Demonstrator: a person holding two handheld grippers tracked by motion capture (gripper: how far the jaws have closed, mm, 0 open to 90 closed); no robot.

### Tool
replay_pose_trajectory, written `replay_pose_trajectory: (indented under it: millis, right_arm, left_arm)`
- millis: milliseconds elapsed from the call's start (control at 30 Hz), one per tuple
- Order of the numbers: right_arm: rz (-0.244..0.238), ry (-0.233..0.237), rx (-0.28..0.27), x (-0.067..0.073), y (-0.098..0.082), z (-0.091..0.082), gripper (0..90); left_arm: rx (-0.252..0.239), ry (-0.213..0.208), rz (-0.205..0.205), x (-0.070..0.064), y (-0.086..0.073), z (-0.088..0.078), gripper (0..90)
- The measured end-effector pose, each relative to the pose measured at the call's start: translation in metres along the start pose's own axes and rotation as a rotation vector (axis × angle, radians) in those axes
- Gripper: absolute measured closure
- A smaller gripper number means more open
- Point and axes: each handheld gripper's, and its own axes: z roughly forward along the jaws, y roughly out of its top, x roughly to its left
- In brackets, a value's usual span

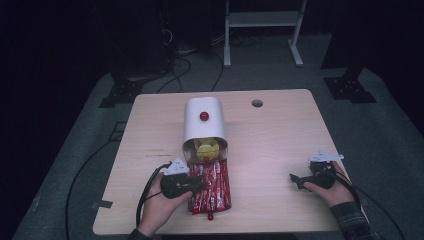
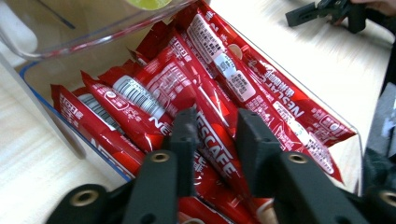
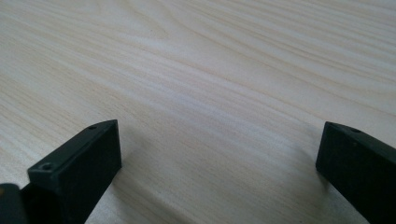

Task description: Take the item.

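Pale wood grain covers the table (image 1: 280,150), which fills the middle of the high view, with dark floor around it. At centre frame lies a white container (image 1: 203,122) with a red knob (image 1: 204,116) on top, its clear open end facing the bottom of the frame. Just below that opening, a clear tray (image 2: 51,100) holds a pile of red Nescafe sachets (image 1: 210,187). At lower left of the high view, a hand holds the left gripper (image 2: 212,135) over the sachets; in the left gripper view its black jaws are narrowly parted around one red sachet (image 2: 215,140), though whether they press on it cannot be told. At lower right of the high view, the right gripper (image 1: 296,180) rests low over bare table, well apart from the tray, its jaws spread wide and holding nothing.
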Motion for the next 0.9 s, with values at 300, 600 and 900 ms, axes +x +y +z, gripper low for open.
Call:
replay_pose_trajectory:
  millis: [300,600,900]
  right_arm:
    - [0.000,0.000,0.000,0.000,0.000,0.000,0.0]
    - [0.000,0.000,0.000,0.000,0.000,0.000,0.0]
    - [0.001,0.000,0.002,0.000,0.000,0.000,0.0]
  left_arm:
    - [0.012,-0.008,-0.034,0.000,0.003,-0.002,78.1]
    - [-0.010,-0.015,-0.032,-0.001,0.006,-0.012,78.5]
    - [-0.035,-0.029,-0.036,-0.001,0.007,-0.020,78.5]
